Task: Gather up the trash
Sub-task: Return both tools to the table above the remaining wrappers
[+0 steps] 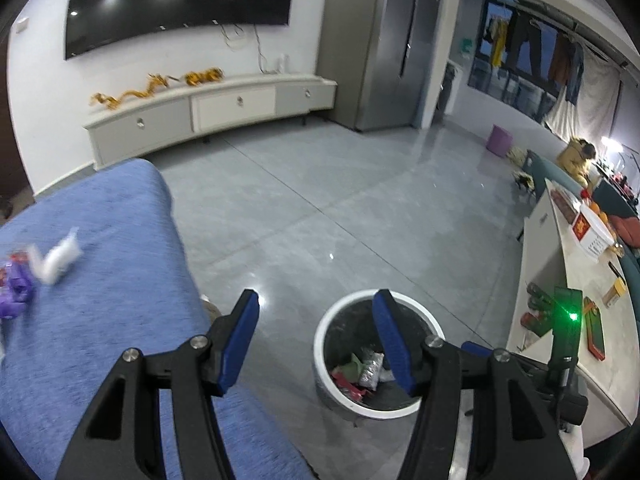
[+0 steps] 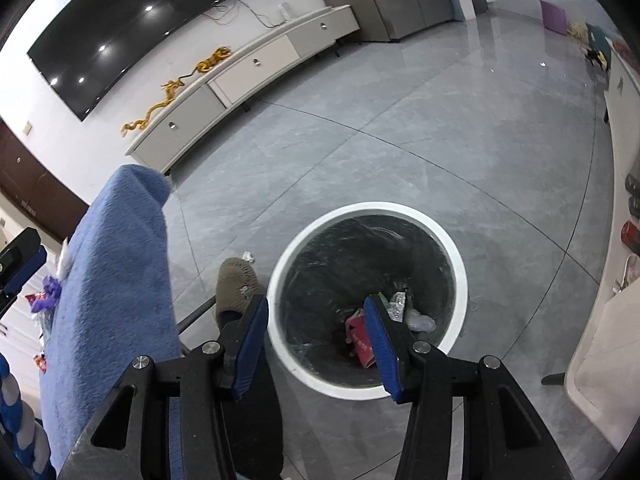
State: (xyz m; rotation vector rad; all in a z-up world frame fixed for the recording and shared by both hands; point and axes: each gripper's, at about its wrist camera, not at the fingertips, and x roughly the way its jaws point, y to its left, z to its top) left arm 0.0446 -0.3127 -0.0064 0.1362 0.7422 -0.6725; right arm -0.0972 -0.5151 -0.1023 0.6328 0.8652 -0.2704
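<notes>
A white round bin (image 1: 326, 340) with a dark liner stands on the grey floor and holds several wrappers (image 1: 362, 368). My left gripper (image 1: 317, 296) hangs open and empty above the bin's left rim. On the blue cover (image 1: 104, 280) to the left lie a crumpled white tissue (image 1: 60, 258) and a purple wrapper (image 1: 16, 292). In the right wrist view my right gripper (image 2: 316, 302) is open and empty over the bin (image 2: 454, 248). Inside the bin are a red packet (image 2: 358, 338) and a silver wrapper (image 2: 398, 304). The purple wrapper (image 2: 48, 292) shows at the cover's far side.
A person's slippered foot (image 2: 236, 284) rests on the floor between the blue cover and the bin, with a small white scrap (image 2: 248, 256) beyond it. A pale table (image 1: 580, 292) with boxes stands to the right. A low TV cabinet (image 1: 208, 108) lines the far wall.
</notes>
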